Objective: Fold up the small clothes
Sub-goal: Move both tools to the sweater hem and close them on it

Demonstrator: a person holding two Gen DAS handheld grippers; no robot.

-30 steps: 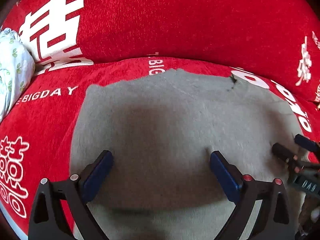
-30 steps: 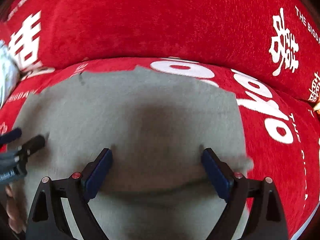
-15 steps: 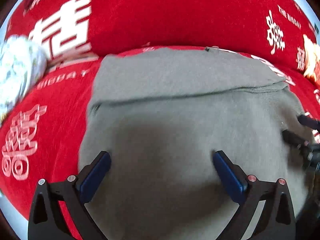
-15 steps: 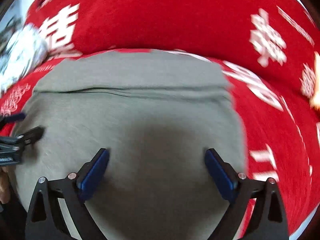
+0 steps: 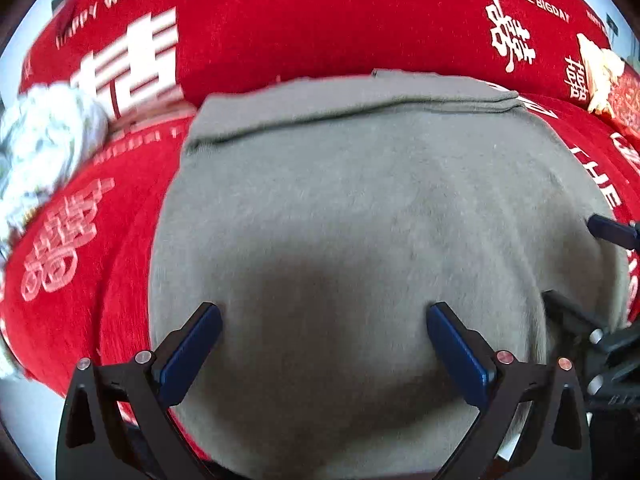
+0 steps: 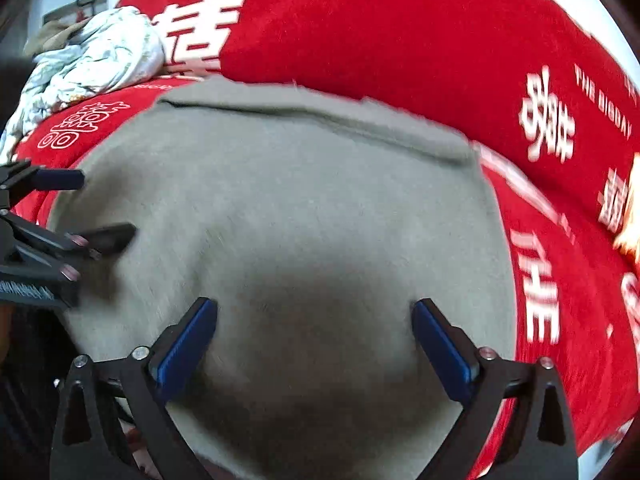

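grey knit garment [image 5: 360,208] lies flat on the red sofa seat cover [image 5: 80,240], far edge against the backrest [image 5: 320,20]. looks like a sweater body or similar, sleeves and neckline not visible so can't say more. one fold is already in: a band of fabric doubled over along the far edge [image 5: 360,104], seen in both wrist views.

handling, my read: soft, fuzzy, light, limp. won't hold shape when lifted, will sag between two grip points. fuzzy nap on chenille-type cover probably drags, so sliding it is a bad idea; lift and lay instead. not fragile, not slippery.

where to grab: pinch the near hem at its two corners, one tool each, through all layers. near corners are below both views, so exact spot can't be confirmed. gripping mid-panel would just bunch it.

tool state:
- left tool [image 5: 324,340]: jaws spread wide, nothing between the pads, hovering over the mid garment.
- right tool [image 6: 314,336]: jaws have just been opening, now wide, nothing between them, over the right half of the garment.

each tool shows at the edge of the other's view.

counts:
- grey garments: 1
- tools: 2
- pale printed bundle of cloth [image 6: 92,56] at the far left of the sofa: 1, unfolded
- yellowish item [image 5: 600,72] far right: 1, too blurred to identify
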